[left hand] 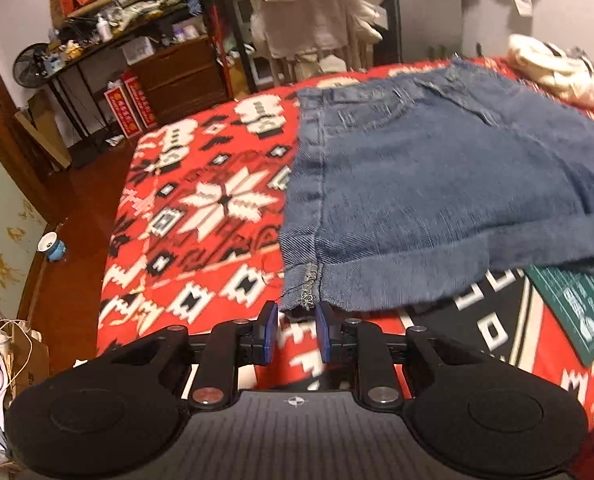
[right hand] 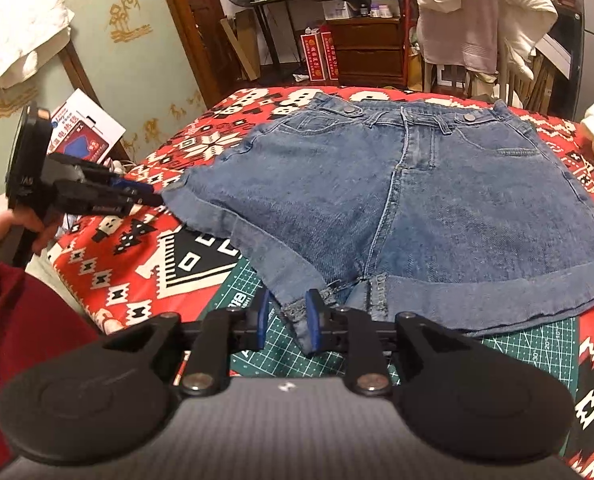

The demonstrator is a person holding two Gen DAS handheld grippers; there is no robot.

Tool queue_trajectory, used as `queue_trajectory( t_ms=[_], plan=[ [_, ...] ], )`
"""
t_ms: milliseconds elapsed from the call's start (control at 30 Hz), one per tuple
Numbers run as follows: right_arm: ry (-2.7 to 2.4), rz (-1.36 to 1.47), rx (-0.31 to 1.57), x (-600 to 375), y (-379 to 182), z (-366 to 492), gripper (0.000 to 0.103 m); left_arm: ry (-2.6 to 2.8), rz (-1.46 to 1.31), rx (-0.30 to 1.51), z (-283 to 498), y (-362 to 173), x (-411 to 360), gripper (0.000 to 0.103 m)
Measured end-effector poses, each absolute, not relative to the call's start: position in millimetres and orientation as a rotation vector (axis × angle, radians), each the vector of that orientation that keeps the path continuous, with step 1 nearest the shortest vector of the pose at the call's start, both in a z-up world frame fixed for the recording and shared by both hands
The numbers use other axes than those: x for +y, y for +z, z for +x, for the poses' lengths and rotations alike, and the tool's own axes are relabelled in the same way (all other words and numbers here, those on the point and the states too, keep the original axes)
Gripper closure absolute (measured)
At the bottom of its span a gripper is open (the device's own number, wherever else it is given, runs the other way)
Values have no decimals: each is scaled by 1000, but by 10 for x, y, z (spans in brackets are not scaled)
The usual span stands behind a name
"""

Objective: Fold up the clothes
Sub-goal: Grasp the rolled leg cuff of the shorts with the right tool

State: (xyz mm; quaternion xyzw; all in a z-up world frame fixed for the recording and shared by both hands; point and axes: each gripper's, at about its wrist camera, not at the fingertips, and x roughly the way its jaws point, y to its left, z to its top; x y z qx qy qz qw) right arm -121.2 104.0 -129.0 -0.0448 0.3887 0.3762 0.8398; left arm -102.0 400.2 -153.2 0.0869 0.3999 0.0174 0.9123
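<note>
Denim shorts (right hand: 397, 208), thick yet pliable, lie flat on the blanket (left hand: 201, 200); left gripper (left hand: 296, 330) and right gripper (right hand: 287, 322), fingers narrowly parted, bracket 2 cuff corners, the best holds.

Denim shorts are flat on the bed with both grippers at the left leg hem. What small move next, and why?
Probably close both grippers on the hem. The denim shorts lie spread flat; the left gripper is open at the outer hem corner and the right gripper is open around the inner cuff, so neither holds cloth yet.

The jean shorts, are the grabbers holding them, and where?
Not gripped yet, it seems. The denim shorts lie flat; the left gripper is open at the outer cuff corner, the right gripper open around the inner cuff.
</note>
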Motion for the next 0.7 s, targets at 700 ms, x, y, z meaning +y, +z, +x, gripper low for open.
queue_trajectory(
  t_ms=[700],
  plan=[
    [709,-291,814,1277,-1513,-1260,71,19,-57,764,-1150,-1507,4284,81]
  ],
)
